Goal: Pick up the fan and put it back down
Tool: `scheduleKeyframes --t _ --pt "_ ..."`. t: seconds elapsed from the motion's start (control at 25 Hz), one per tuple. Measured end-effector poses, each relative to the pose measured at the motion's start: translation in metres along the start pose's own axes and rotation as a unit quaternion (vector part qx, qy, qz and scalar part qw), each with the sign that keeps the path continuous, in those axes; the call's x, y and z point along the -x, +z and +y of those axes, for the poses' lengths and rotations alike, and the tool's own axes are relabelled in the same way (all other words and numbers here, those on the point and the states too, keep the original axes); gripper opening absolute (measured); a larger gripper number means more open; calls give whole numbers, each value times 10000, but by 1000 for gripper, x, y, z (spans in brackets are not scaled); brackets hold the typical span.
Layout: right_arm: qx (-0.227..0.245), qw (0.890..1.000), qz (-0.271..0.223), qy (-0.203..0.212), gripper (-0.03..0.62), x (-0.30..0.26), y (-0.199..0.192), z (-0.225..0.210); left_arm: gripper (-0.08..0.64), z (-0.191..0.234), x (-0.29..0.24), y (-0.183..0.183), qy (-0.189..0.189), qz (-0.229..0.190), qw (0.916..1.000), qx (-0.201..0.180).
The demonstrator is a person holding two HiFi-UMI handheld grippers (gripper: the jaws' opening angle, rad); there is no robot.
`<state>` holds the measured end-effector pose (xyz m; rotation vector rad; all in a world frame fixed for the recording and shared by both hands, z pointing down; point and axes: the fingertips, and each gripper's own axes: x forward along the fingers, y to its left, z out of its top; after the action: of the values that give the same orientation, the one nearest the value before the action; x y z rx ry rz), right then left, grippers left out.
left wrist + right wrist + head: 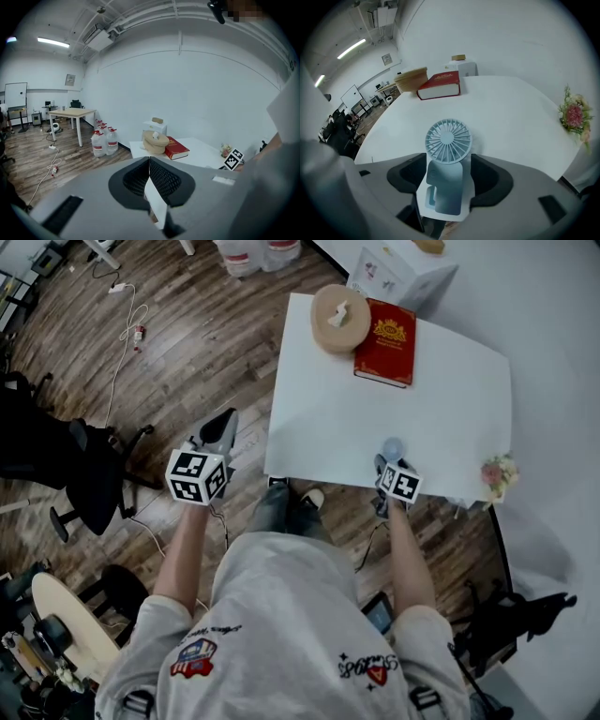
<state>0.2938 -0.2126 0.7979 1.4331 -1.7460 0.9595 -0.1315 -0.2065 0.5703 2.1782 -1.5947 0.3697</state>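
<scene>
White table (441,399), near edge: the fan (447,140) stands upright, its handle between the wide-spread jaws of the right gripper (449,168), pads apparently not yet pressing. Left gripper (149,178), jaws together, hangs off-table, well apart.

Fan (392,448) partly behind right gripper (392,469)

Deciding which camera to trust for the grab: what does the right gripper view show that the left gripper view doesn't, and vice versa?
Only the right gripper view: the pale blue handheld fan, upright between the open jaws of the right claw. Only the left gripper view: the left claw, tips together, water bottles on the floor, a wooden table. Both: the red book, round tan box, flowers, white table.
</scene>
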Motion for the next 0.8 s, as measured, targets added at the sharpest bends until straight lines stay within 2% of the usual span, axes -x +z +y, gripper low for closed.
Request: scheduleKeyframes --t 0.16,0.52,0.68,0.8 --pt "-47 9998 186 -113 230 -3 -8 -5 5 4 3 -3 34 30 10000 12" --pt "-188 9990 394 -102 224 -3 -9 -5 5 6 7 6 20 -46 10000 -36" --pt "-483 9982 346 2 222 2 -10 -5 5 3 7 12 -36 -77 9999 -74" --pt "-538 9983 217 45 221 11 -7 -9 5 -1 5 21 -107 -125 9998 -112"
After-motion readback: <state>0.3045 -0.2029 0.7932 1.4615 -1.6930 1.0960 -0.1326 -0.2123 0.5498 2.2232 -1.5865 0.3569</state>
